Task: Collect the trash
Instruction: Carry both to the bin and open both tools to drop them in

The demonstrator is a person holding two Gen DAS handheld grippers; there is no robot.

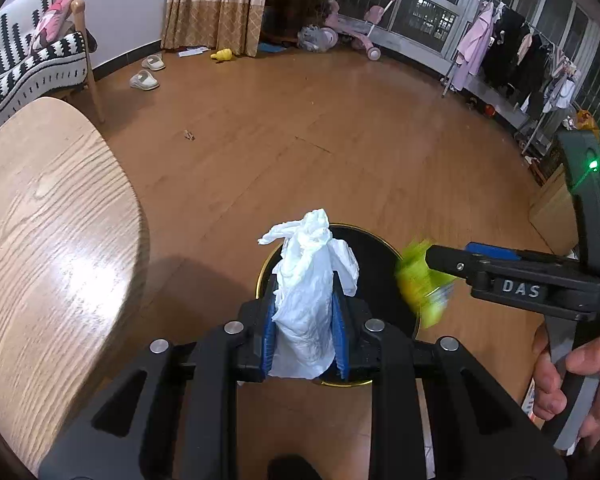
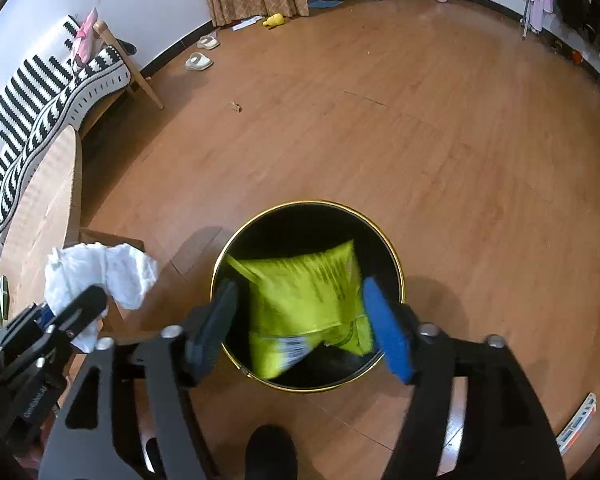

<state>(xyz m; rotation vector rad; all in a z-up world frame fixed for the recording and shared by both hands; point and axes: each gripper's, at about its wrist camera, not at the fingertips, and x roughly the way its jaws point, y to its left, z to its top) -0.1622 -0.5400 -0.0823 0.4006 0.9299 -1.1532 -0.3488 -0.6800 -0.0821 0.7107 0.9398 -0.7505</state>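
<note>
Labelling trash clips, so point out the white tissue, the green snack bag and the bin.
white tissue point(image 1: 308, 280), left wrist view, crumpled middle.
green snack bag point(image 2: 308, 300), right wrist view, centre of its face.
bin point(image 2: 394, 252), right wrist view, gold rim.

blurred green wrapper point(image 2: 308, 300) over bin point(image 2: 396, 256), crumpled tissue point(image 1: 312, 292)

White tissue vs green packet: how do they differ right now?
Hold: the white tissue is clamped between the left gripper's blue pads; the green packet sits loose between the right gripper's spread jaws.
Sharpness: the tissue is crisp, the packet motion-blurred.
Look: the tissue is crumpled and plain, the packet flat, glossy and printed.
Shared: both are over the black bin.
</note>
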